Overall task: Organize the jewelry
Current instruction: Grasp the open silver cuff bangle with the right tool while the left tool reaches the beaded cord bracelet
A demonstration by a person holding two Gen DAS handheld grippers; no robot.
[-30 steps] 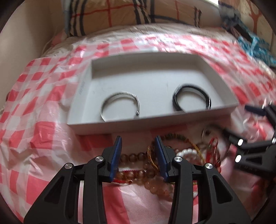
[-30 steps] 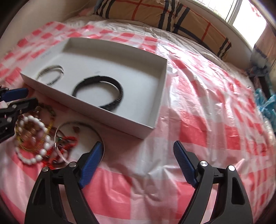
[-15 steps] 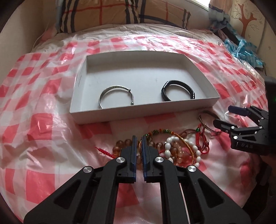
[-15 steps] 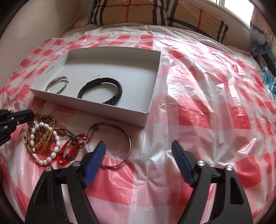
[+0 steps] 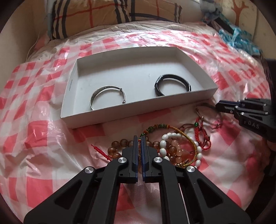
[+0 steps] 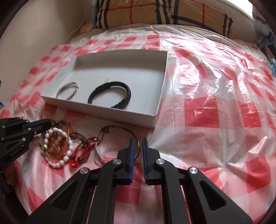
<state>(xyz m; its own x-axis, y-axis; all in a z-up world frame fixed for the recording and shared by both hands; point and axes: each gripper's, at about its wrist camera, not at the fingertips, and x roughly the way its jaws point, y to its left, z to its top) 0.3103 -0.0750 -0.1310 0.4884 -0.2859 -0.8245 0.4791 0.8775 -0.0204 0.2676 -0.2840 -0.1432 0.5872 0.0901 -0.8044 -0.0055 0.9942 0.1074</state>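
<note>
A white box (image 5: 138, 113) lies on the bed, with a silver cuff (image 5: 107, 87) and a black bracelet (image 5: 172, 76) inside. In front of it is a loose pile: amber beads (image 5: 120, 142), a white bead bracelet (image 5: 163, 137) and red cord bracelets (image 5: 196, 132). My left gripper (image 5: 139, 137) is shut, its tips down among the amber beads; whether it pinches anything is hidden. My right gripper (image 6: 138, 139) is closing, with a narrow gap left. The rim of a thin metal bangle (image 6: 119, 127) passes between its jaws, and the pads do not visibly press on it.
A red-and-white checked plastic sheet (image 6: 215, 112) covers the bed. A plaid pillow (image 6: 155, 13) lies at the head, with a wall to the left. A blue cloth (image 5: 241, 39) sits at the far right. The left gripper (image 6: 48, 121) reaches into the pile from the left.
The left jaws have shut over the bead pile. The right jaws have gone from wide apart to a narrow gap, and that gripper has shifted left onto the bangle's rim.
</note>
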